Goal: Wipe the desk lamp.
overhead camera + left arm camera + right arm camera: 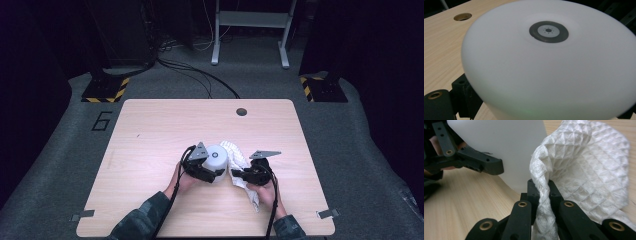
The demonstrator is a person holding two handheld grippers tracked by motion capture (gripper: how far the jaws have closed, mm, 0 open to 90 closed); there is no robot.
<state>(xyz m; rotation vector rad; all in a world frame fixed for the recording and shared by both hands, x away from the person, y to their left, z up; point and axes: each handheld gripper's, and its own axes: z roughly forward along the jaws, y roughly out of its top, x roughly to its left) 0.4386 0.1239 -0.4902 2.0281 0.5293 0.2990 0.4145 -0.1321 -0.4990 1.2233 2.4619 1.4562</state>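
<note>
A white round canister with a dark disc on top stands mid-table. My left gripper is shut on its sides; one black finger shows at the canister's lower left, and its other jaw lies against the canister wall in the right gripper view. A white waffle-weave cloth lies bunched against the canister's right side. My right gripper is shut on a fold of this cloth, whose tail hangs down over the right hand.
The wooden table has a round cable hole near its far edge. Beyond it, cables run over grey carpet between two black stands with yellow-black bases and a white frame.
</note>
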